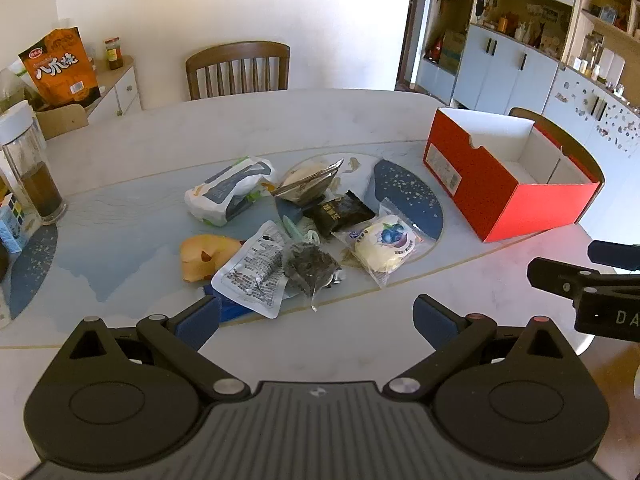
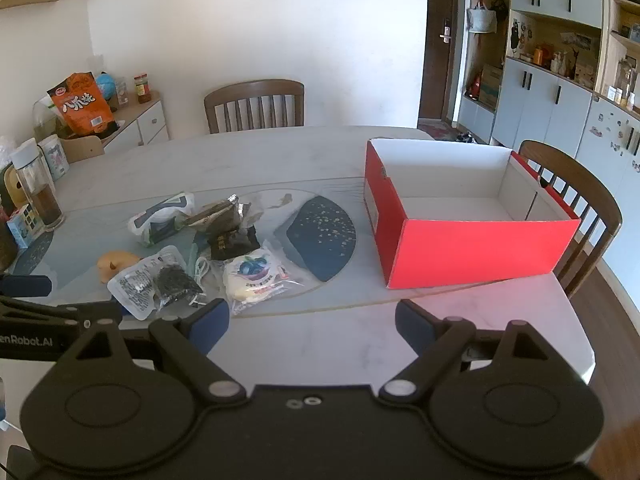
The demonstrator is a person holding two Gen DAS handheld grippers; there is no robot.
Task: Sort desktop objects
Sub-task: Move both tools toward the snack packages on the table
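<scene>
Left wrist view: left gripper (image 1: 316, 316) held above the near table edge, jaws spread wide, nothing between them. Just past its blue fingertips (image 1: 200, 320) lies the pile of small items on the blue-patterned middle of the table (image 1: 280, 128). Part of the other tool enters at the right edge of this view.

Right wrist view: right gripper (image 2: 312, 320) also over the near edge, jaws spread, holding nothing. The left tool's black arm shows at this view's left edge. Only this view looks down into the red box (image 2: 476, 248): white inside, nothing seen in it. The left view sees the box (image 1: 496, 196) from its corner, with a label on the short end.

Box sits on the right part of the table, well apart from the pile, open top up, long axis running away from the cameras and slightly rightward.

Pile, from the left view:
- white-and-grey soft pack (image 1: 228, 192), far left, long axis slanting up to the right
- silver foil packet (image 1: 308, 184) behind the middle
- dark brown snack bar (image 1: 340, 214), tilted
- clear wrapper with a pale bun (image 1: 380, 246) and blueberry print, nearest the box
- clear pouch of dark dried leaves (image 1: 312, 270)
- white printed sachet (image 1: 256, 270), touching the pouch
- tan wooden piece (image 1: 204, 256), leftmost, near side

Tall glass jar (image 1: 34, 176) at the table's far left.
</scene>
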